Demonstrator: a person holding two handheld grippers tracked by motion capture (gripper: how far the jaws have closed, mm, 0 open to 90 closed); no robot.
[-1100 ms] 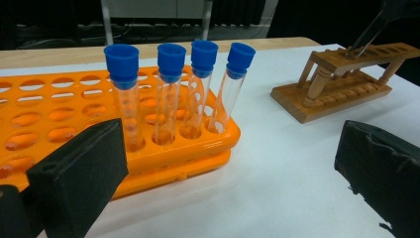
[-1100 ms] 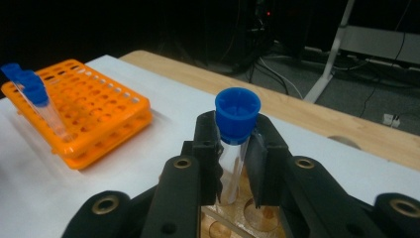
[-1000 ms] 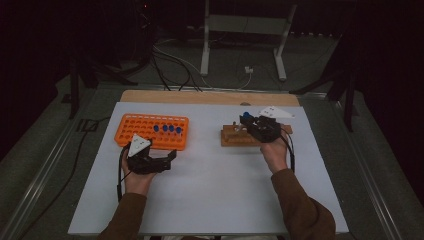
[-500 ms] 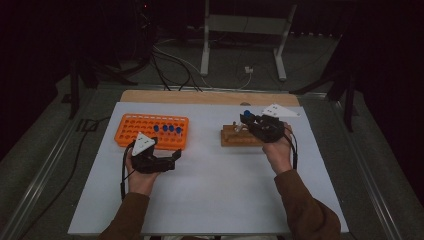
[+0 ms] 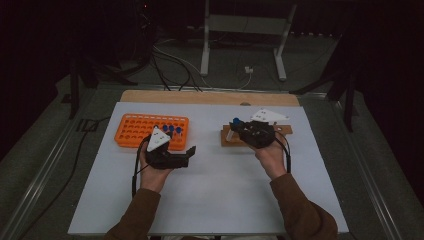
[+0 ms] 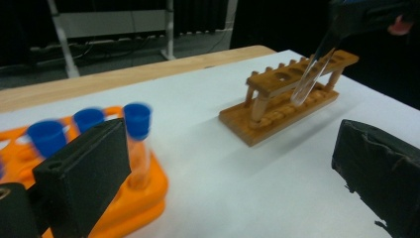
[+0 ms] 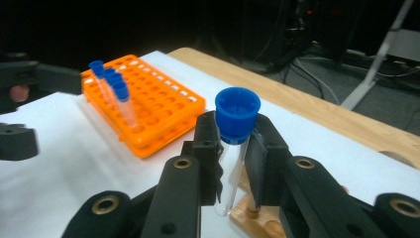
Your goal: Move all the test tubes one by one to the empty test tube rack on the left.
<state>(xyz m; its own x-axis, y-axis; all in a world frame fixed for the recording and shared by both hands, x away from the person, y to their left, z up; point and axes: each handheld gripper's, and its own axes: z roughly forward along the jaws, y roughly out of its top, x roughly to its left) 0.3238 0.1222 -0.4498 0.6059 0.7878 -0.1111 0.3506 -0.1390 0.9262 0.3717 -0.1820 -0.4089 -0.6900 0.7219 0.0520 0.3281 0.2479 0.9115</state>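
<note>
On the surface [image 5: 210, 200], the tube tray [image 5: 135, 129] sits toward the left edge and the wooden rack [image 5: 227, 139] toward the right, well apart. Capped tubes [image 5: 171, 130] stand in the tray's right end. The right gripper [image 5: 239, 127] holds a tube [image 7: 233, 148] over the rack's left end; the left gripper [image 5: 187, 155] lies just before the tray.

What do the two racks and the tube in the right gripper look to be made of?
The orange rack: likely moulded plastic, uniform bright colour, regular grid of holes.
The wooden rack: wood, visible brown grain, turned posts, matte or lightly finished.
The tube, clamped in the right gripper: clear body you can see through, plastic or glass, can't tell which; its ribbed blue cap looks like plastic.
</note>
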